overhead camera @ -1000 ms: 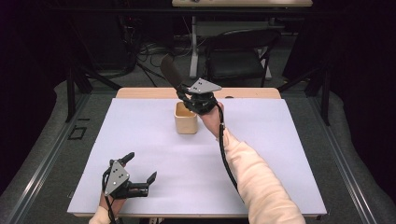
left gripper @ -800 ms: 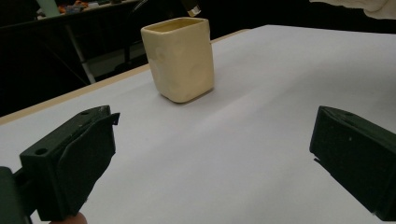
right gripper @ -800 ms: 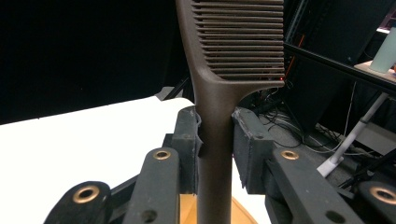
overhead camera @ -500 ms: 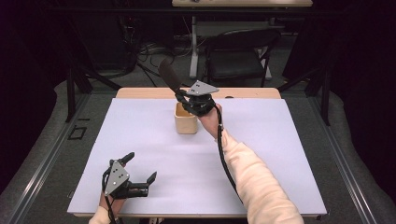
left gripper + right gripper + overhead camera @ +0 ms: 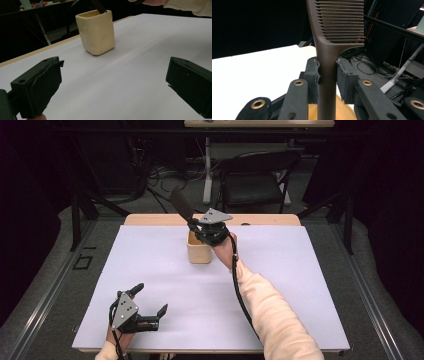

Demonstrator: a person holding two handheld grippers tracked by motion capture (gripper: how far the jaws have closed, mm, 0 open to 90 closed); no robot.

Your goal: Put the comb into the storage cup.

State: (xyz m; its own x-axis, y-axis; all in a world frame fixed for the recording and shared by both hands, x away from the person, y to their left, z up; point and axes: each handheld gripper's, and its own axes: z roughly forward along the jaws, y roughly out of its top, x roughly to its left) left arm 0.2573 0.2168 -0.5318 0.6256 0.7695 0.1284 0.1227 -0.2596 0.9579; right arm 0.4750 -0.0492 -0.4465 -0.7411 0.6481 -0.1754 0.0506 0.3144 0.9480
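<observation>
Comb [image 5: 329, 62] stands more upright now, its handle dipping into the cup [image 5: 199, 251]. Right gripper [image 5: 328, 75] squeezes it. Left gripper [image 5: 150, 309] rests wide open. Almost in.

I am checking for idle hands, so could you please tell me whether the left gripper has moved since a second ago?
No. The left gripper sits at the same spot near the front-left corner of the white table sheet, jaws open.

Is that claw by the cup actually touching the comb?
Touching. In the right gripper view, the right gripper has both pads pressed against the comb handle, above the cup.
</observation>
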